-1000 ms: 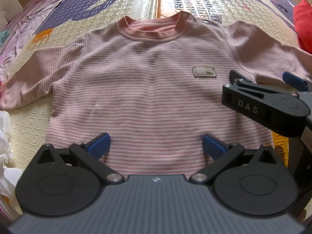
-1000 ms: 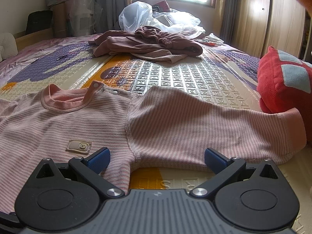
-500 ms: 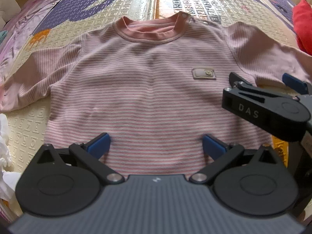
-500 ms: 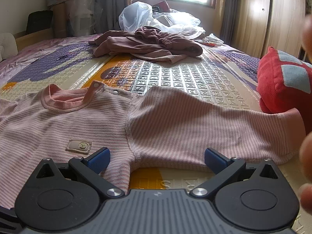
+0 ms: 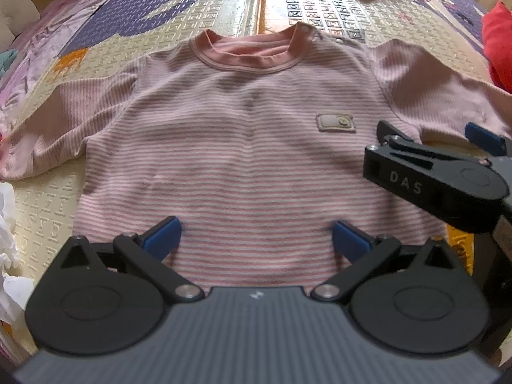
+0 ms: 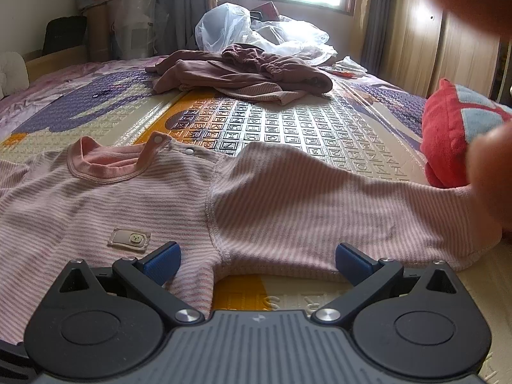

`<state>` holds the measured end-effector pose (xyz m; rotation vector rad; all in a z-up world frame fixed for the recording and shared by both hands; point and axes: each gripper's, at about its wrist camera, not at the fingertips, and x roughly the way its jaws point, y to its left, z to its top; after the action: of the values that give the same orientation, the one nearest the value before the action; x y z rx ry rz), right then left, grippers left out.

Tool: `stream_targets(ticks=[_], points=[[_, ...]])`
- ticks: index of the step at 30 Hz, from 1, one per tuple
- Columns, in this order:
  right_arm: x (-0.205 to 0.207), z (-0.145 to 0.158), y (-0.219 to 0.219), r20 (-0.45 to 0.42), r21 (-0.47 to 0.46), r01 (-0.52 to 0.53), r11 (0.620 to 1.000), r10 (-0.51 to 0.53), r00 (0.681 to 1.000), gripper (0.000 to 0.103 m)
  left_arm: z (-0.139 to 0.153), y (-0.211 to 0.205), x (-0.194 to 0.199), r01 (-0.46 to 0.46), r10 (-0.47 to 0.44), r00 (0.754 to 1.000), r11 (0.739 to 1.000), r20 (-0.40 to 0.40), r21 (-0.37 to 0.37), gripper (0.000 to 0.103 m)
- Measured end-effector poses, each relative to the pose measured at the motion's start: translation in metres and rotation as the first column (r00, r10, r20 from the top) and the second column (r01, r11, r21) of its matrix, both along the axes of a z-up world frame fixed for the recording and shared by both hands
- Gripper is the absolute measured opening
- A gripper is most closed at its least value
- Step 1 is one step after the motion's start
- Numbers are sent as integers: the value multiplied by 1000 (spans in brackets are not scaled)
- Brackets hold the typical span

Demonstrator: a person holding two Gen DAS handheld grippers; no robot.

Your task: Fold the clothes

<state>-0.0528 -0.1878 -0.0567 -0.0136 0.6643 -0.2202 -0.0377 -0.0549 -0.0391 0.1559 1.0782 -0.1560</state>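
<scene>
A pink striped long-sleeved shirt (image 5: pixel 243 147) lies flat and face up on a patterned mat, collar away from me, both sleeves spread out. My left gripper (image 5: pixel 254 238) is open over the shirt's bottom hem with nothing between its blue pads. My right gripper (image 5: pixel 432 140) shows in the left wrist view at the right, over the shirt's right armpit. In the right wrist view the right gripper (image 6: pixel 256 257) is open just above the armpit seam of the shirt (image 6: pixel 288 198), holding nothing. A small beige patch (image 6: pixel 129 240) sits on the chest.
A heap of brown clothes (image 6: pixel 243 73) and clear plastic bags (image 6: pixel 265 32) lie at the far end of the mat. A red cushion (image 6: pixel 454 137) sits by the right sleeve's cuff. A blurred hand (image 6: pixel 489 172) fills the right edge. White cloth (image 5: pixel 8 224) lies at the left.
The left wrist view has shifted slightly so the shirt sits lower in the frame. A blurred hand has come into the right wrist view at the right edge. Both grippers stay open.
</scene>
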Motion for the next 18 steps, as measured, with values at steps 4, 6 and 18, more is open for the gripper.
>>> stream_targets(ticks=[4,6,18], points=[[1,1,5,-4,-35,-1,999,1,1000,103,1,-2,5,-30,30,999,999,-29,12,103],[0,0,5,1,-39,0,999,0,1000,103,1,-2,6,-25,26,999,1000,-30,12,103],[1,0,-4,-3,13,0,1000,0,1000,103,1,6,2,30,-31,999,999,-14,-21,103]])
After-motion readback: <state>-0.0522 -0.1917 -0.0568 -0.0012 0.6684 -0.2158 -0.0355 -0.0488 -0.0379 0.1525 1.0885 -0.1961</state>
